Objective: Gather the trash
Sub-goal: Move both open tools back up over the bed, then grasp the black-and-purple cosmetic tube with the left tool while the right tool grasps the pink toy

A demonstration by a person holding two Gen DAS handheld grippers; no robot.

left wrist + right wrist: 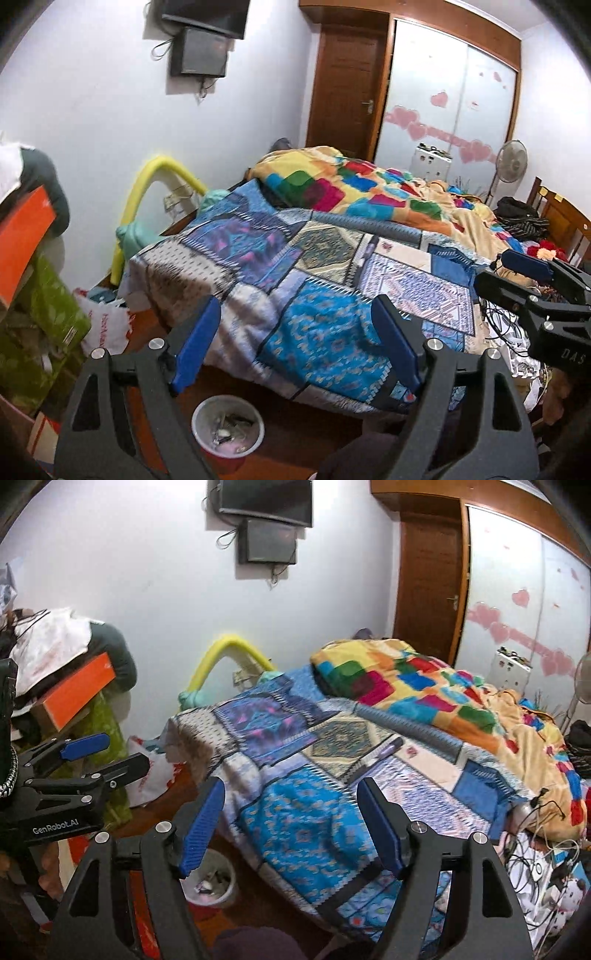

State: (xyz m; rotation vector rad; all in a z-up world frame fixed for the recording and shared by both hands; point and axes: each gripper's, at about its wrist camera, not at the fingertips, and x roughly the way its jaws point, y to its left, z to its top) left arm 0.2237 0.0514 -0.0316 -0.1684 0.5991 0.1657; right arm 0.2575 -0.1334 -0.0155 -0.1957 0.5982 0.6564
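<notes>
A small red bin (228,428) with scraps of trash inside stands on the wooden floor at the foot of the bed; it also shows in the right wrist view (212,882). My left gripper (299,336) is open and empty, held above the bin and the bed's corner. My right gripper (291,819) is open and empty over the blue patchwork cover (303,830). A dark pen-like object (376,757) lies on the cover ahead of the right gripper. Each gripper shows in the other's view: the right one (532,273), the left one (96,753).
The bed (236,266) holds a colourful quilt (369,188) and a grey ribbed tube (410,727). Boxes and bags are stacked at left (33,295), with a white plastic bag (107,325) on the floor. Cables (535,856) lie at right. A door and wardrobe stand behind.
</notes>
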